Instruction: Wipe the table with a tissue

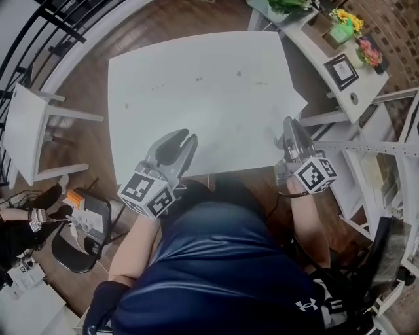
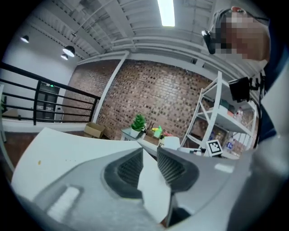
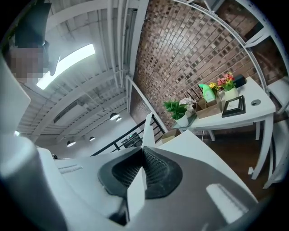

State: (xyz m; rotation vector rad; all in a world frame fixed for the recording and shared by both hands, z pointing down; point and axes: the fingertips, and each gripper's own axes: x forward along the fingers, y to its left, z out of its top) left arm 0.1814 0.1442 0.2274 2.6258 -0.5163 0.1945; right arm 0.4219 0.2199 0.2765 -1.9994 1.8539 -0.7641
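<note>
Seen from above, a large white rectangular desk (image 1: 209,98) stands on a brown wooden floor (image 1: 85,85). The person at its near edge wears a dark blue shirt (image 1: 222,262) and holds a pair of grey tongs in each hand.

The left tongs (image 1: 186,136) reach over the near edge of the desk, on its left half. In the left gripper view these tongs (image 2: 150,151) stand slightly spread, with a narrow gap between the ribbed black pads (image 2: 128,169) and nothing pinched in it.

The right tongs (image 1: 289,122) sit at the near right corner of the desk. In the right gripper view they (image 3: 143,148) are pressed together. A thin white tissue (image 3: 146,128) stands up edge-on from the closed tips, pinched between them. In the head view it shows only as a pale flap against the right edge of the desk, hard to tell from the desktop. The desktop carries a few small dark specks (image 1: 239,73) towards its far side.

Beyond the far right corner of the desk runs a narrow white side desk (image 1: 314,46). On it are a green potted plant (image 1: 288,5), pink flowers (image 1: 370,51) and a black-framed picture (image 1: 342,70).

Left of the desk stands a white chair (image 1: 29,131), with a black railing (image 1: 39,33) behind it. A red brick wall (image 2: 153,94) rises behind the desk in both gripper views.
</note>
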